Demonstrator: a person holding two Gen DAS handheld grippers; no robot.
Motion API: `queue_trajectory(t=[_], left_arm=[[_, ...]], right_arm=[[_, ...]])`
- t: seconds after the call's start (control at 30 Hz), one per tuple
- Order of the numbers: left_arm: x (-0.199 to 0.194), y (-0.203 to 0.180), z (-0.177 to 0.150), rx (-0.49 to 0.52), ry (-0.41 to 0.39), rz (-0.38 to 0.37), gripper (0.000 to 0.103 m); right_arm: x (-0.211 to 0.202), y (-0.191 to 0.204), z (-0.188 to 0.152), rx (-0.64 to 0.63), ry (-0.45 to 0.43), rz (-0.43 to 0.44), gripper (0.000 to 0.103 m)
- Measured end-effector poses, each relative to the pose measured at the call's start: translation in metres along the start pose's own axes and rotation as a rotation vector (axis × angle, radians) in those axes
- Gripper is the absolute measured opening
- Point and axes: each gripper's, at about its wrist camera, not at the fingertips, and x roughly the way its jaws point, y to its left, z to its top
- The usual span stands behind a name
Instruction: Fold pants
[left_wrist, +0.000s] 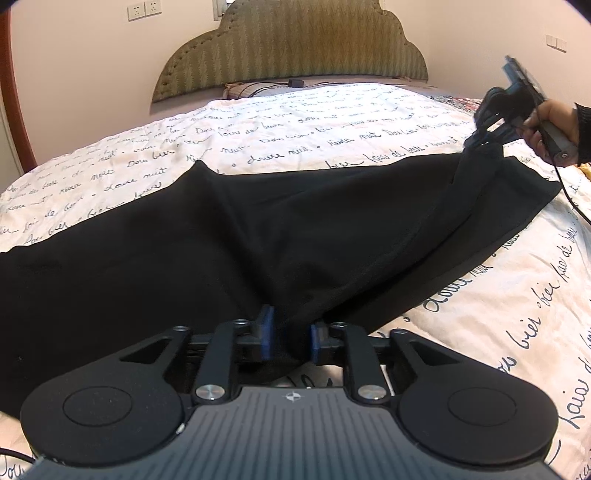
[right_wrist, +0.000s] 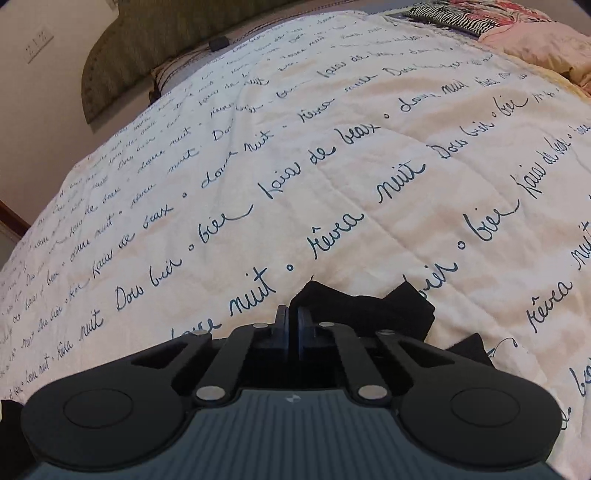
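Black pants (left_wrist: 258, 236) lie spread across the bed, stretched between my two grippers. My left gripper (left_wrist: 290, 338) is shut on a bunched fold of the pants at their near edge, with fabric between the blue pads. My right gripper (right_wrist: 291, 326) is shut on the pants (right_wrist: 369, 314), whose black cloth sticks out past its fingers to the right. In the left wrist view the right gripper (left_wrist: 487, 136) is at the far right, held by a hand, lifting a corner of the pants off the bed.
The bed has a cream quilt (left_wrist: 295, 122) printed with dark script. A padded olive headboard (left_wrist: 291, 44) stands at the back against the wall. Pink and striped bedding (right_wrist: 498, 22) lies at the far right. A black cable (left_wrist: 569, 199) trails from the right gripper.
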Motion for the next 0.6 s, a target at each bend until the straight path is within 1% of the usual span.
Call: queue_trajectory(t=[0.03, 0.1, 0.2, 0.27, 0.3, 0.37, 0.47, 0.5, 0.6], left_arm=[[-0.001, 0.0, -0.001, -0.004, -0.002, 0.004, 0.035], [-0.002, 0.002, -0.002, -0.012, -0.007, 0.007, 0.037], [-0.002, 0.002, -0.003, -0.018, -0.011, 0.012, 0.038], [-0.002, 0.001, -0.004, -0.019, -0.014, 0.011, 0.038], [-0.002, 0.001, -0.004, -0.019, -0.015, 0.01, 0.039], [-0.002, 0.001, -0.005, -0.018, -0.016, 0.01, 0.04], [-0.002, 0.001, -0.005, -0.016, -0.015, 0.013, 0.04], [-0.002, 0.0, -0.005, -0.017, -0.016, 0.015, 0.041], [-0.002, -0.001, -0.007, -0.014, -0.02, 0.021, 0.041]], right_arm=[[-0.006, -0.002, -0.001, 0.007, -0.014, 0.017, 0.003], [-0.017, -0.011, -0.003, 0.027, -0.027, 0.05, 0.003], [-0.043, -0.027, -0.012, 0.057, -0.054, 0.105, 0.003], [-0.059, -0.039, -0.021, 0.075, -0.049, 0.154, 0.003], [-0.065, -0.043, -0.024, 0.074, -0.045, 0.167, 0.003], [-0.076, -0.048, -0.029, 0.069, -0.063, 0.157, 0.003], [-0.098, -0.057, -0.031, 0.088, -0.109, 0.204, 0.003], [-0.103, -0.06, -0.033, 0.098, -0.115, 0.222, 0.003], [-0.112, -0.071, -0.043, 0.125, -0.12, 0.24, 0.003]])
